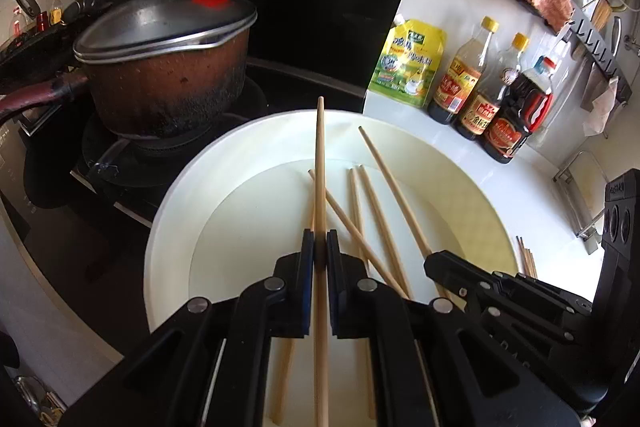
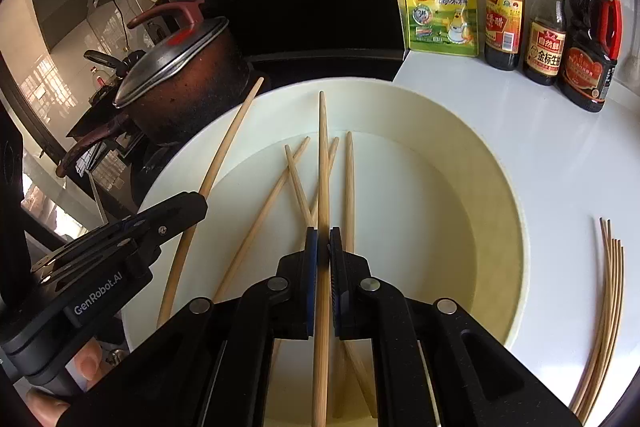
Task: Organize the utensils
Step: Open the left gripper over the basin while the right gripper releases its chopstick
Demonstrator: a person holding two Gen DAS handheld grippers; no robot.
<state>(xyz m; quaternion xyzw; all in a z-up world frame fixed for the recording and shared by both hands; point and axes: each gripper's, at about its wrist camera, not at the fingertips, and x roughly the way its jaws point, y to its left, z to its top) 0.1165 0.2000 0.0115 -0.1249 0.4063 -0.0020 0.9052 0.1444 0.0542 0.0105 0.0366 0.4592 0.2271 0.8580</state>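
Your left gripper pinches one chopstick, fingers pressed on its shaft, above the white basin. Your right gripper pinches another stick likewise. Loose chopsticks lie in the basin beneath both. Right of your right fingers, a bundle rests on the tabletop. Pot ahead-left.

Both claws crowd the same basin: the left claw sits at its left rim, the right claw over the middle, each closed on a chopstick. Loose chopsticks cross the basin floor beneath them. Left of the basin the pot stands close. Behind it, four bottles line the wall. Bare bench opens to the right, up to the chopstick bundle.
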